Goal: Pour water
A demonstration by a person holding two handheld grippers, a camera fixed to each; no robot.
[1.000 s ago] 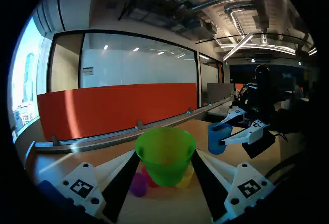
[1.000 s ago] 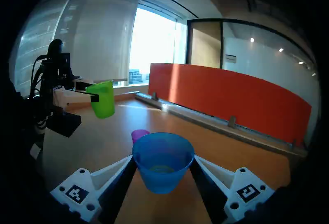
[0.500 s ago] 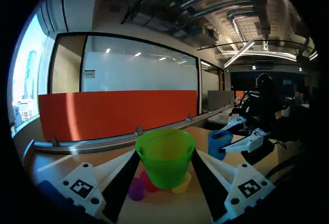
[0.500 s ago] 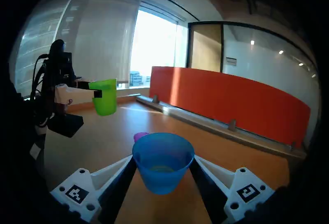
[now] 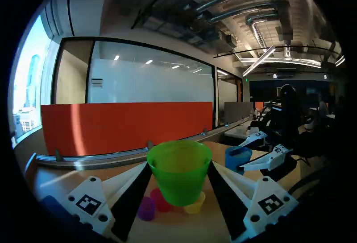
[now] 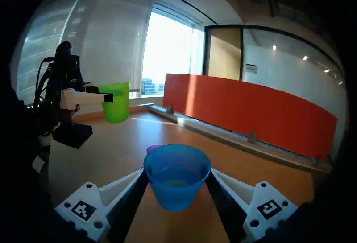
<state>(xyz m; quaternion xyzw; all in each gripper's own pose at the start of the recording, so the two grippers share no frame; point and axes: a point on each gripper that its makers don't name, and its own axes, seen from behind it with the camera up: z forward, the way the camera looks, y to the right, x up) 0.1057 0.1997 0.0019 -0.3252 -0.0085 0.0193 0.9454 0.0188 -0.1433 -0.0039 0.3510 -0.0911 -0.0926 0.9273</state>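
In the left gripper view my left gripper (image 5: 179, 185) is shut on a translucent green cup (image 5: 179, 169), held upright above the wooden table (image 5: 196, 225). In the right gripper view my right gripper (image 6: 176, 185) is shut on a blue cup (image 6: 176, 176) with a little liquid at its bottom. Each camera also catches the other tool farther off: the blue cup (image 5: 236, 158) in the right gripper (image 5: 252, 154) at the right, and the green cup (image 6: 116, 101) in the left gripper (image 6: 96, 96) at the left. Both cups stand level and apart.
Small purple (image 5: 146, 208), pink (image 5: 159, 199) and yellow (image 5: 195, 203) cups stand on the table under the green cup. A purple cup (image 6: 154, 148) peeks behind the blue one. An orange partition (image 5: 125, 125) with a metal rail (image 5: 111, 158) bounds the table's far edge.
Both grippers have lifted slightly with their cups. The green cup, tilted a second ago in the right gripper view, now stands upright. The small cups sit lower in the left gripper view.
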